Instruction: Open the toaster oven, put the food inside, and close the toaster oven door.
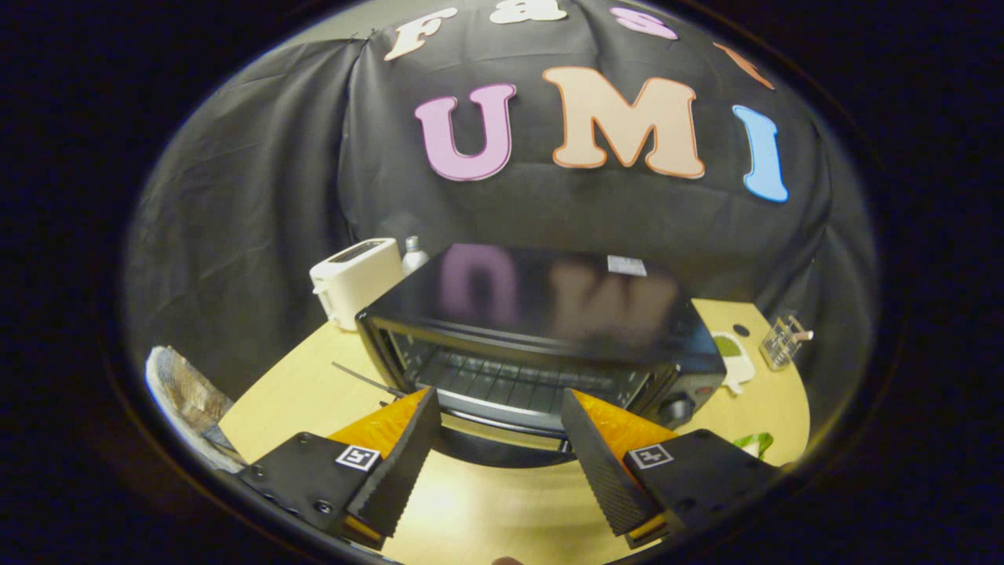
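**Wooden counter, oven door down**

Wood shows between the spread, empty gripper fingers. Just beyond them the toaster oven stands open, rack bare. Loading seems next: first find and grasp the food.

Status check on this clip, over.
Gripper open, empty, facing toaster oven. Door down, rack bare. No food between the fingers. Path ahead unobstructed.
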Action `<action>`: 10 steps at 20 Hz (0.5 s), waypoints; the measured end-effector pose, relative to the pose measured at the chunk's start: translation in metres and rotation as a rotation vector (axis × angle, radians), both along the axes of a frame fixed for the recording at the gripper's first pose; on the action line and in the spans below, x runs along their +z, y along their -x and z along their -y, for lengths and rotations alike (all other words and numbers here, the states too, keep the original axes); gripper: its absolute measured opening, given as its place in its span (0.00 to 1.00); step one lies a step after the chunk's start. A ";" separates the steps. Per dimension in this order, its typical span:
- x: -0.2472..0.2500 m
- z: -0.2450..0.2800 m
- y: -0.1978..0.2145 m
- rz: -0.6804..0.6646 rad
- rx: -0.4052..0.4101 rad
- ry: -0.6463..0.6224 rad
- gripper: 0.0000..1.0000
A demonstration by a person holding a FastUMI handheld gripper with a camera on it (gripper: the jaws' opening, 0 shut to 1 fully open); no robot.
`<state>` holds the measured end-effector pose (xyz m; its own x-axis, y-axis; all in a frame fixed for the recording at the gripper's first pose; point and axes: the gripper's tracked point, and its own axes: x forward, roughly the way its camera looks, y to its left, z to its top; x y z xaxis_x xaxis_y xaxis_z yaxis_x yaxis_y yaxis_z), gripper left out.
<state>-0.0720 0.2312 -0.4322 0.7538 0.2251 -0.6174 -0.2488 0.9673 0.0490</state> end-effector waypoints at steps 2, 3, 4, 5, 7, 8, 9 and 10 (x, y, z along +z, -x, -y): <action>-0.010 -0.001 0.023 -0.042 0.025 0.000 0.99; -0.016 -0.003 0.032 -0.058 0.044 0.003 0.99; -0.024 -0.004 0.043 -0.077 0.061 0.005 0.99; -0.032 -0.005 0.051 -0.101 0.076 0.004 0.99; -0.049 -0.007 0.065 -0.156 0.090 -0.007 1.00; -0.054 -0.009 0.070 -0.171 0.096 -0.011 1.00; -0.059 -0.010 0.075 -0.180 0.108 -0.004 1.00; -0.066 -0.012 0.079 -0.186 0.125 0.010 1.00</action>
<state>-0.1507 0.2432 -0.4978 0.5930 0.3027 -0.7461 -0.3543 0.9302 0.0957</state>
